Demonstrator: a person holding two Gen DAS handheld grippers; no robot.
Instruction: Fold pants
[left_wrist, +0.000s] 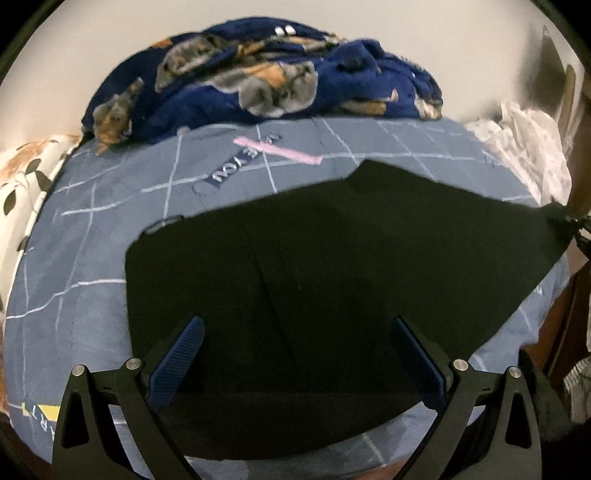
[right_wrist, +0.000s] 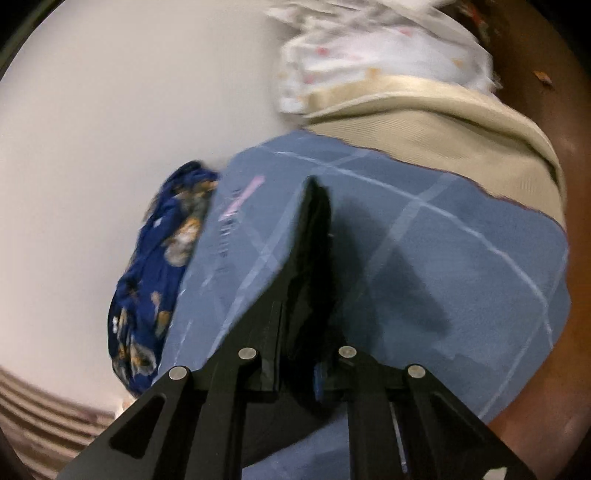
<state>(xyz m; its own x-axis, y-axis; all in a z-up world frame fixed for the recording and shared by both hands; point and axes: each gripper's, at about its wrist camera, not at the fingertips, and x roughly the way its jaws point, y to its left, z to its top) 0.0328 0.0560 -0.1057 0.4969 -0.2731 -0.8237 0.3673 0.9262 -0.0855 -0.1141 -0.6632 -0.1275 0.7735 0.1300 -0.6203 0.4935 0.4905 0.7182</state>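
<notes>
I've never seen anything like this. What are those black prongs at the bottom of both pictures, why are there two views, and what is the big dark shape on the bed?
The prongs are two-finger grippers, one held in each of a person's hands. Each carries a wide-angle camera looking along its fingers, so you get one picture per hand. The left gripper has its blue-padded fingers spread wide, closed on nothing, above a pair of black pants spread on a blue bedsheet with pale grid lines. The right gripper is closed, and black cloth, apparently an edge of the pants, sits pinched between its fingers. At the back lie a navy patterned blanket and white cloth.
</notes>
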